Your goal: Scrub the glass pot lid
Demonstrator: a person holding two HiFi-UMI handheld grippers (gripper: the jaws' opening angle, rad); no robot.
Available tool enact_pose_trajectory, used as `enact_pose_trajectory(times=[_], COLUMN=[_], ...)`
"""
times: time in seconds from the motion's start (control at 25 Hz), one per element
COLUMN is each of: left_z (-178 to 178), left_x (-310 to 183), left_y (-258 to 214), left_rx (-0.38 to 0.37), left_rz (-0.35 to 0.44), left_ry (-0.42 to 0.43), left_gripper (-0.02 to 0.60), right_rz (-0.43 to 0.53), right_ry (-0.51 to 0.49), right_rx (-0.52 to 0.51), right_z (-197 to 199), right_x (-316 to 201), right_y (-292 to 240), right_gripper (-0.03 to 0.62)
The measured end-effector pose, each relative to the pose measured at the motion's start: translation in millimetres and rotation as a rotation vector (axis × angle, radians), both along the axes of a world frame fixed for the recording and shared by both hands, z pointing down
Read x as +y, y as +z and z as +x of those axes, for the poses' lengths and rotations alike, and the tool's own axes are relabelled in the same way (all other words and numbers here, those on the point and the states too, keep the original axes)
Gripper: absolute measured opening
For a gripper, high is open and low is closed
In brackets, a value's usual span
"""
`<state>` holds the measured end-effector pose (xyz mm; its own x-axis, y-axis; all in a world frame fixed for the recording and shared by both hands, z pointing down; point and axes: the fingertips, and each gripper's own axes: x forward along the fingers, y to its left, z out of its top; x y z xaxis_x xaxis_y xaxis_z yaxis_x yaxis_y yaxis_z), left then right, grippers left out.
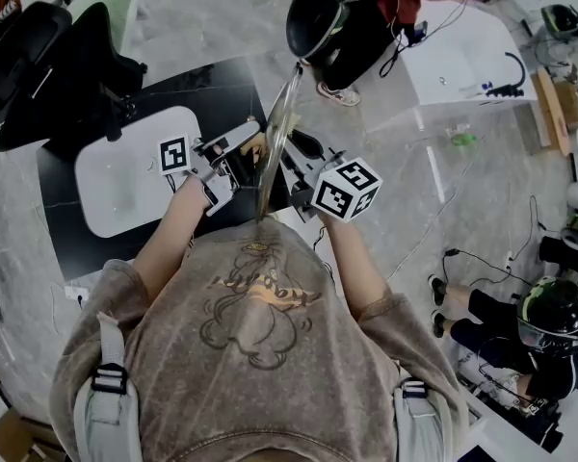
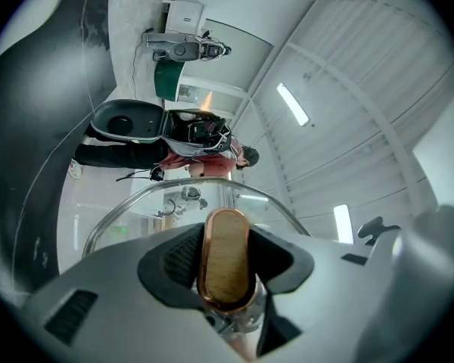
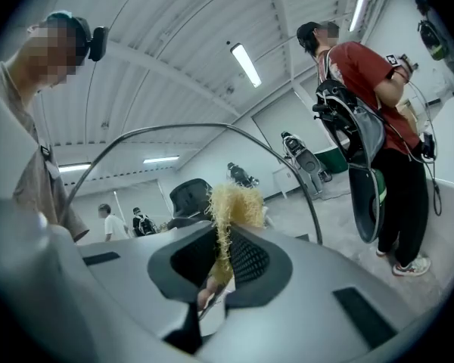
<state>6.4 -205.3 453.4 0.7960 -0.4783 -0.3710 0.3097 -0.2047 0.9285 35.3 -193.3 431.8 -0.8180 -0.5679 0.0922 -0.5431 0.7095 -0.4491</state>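
The glass pot lid (image 1: 277, 141) stands on edge in front of my chest, between the two grippers. My left gripper (image 1: 233, 165) is shut on the lid's knob (image 2: 225, 267), an oval of wood with a copper rim that sits between the black pads. In the left gripper view the lid's metal rim (image 2: 140, 203) arcs above the jaws. From the other side my right gripper (image 1: 297, 162) is shut on a yellow fuzzy scrubber (image 3: 233, 206), which rests against the glass. The lid rim (image 3: 174, 129) curves overhead in the right gripper view.
A white tray (image 1: 125, 181) lies on a black mat (image 1: 212, 89) to the left. A black chair (image 1: 39, 65) stands at the far left. One person in a red shirt (image 3: 363, 74) stands nearby with a black pan (image 1: 318, 17); another (image 1: 520, 335) sits at the right.
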Motion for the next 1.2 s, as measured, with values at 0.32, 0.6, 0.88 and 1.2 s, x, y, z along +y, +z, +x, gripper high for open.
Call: enact_pose_trajectory(times=[0.32,0.6,0.88,1.2], left_z=[1,-1,0,-3], left_x=[2,2,3,1], left_y=[-10,-8,-9,-6], left_rx=[0.045,0.039,0.036,0.026], left_rz=[0.007,0.001,-0.004,-0.007], left_ry=[0.015,0.005,-0.005,-0.020], left_gripper=[0.179,0.179,0.179,0.179], right_rz=[-0.051,-0.093,-0.167,-0.226], right_ry=[0.093,0.125,0.110,-0.016], right_rx=[0.035,0.110,0.187,0.218], right_z=[9,15,21,10], right_x=[-26,-45,-40,2], right_y=[29,63,100,123], right_gripper=[0.040,0.040,0.040,0.040])
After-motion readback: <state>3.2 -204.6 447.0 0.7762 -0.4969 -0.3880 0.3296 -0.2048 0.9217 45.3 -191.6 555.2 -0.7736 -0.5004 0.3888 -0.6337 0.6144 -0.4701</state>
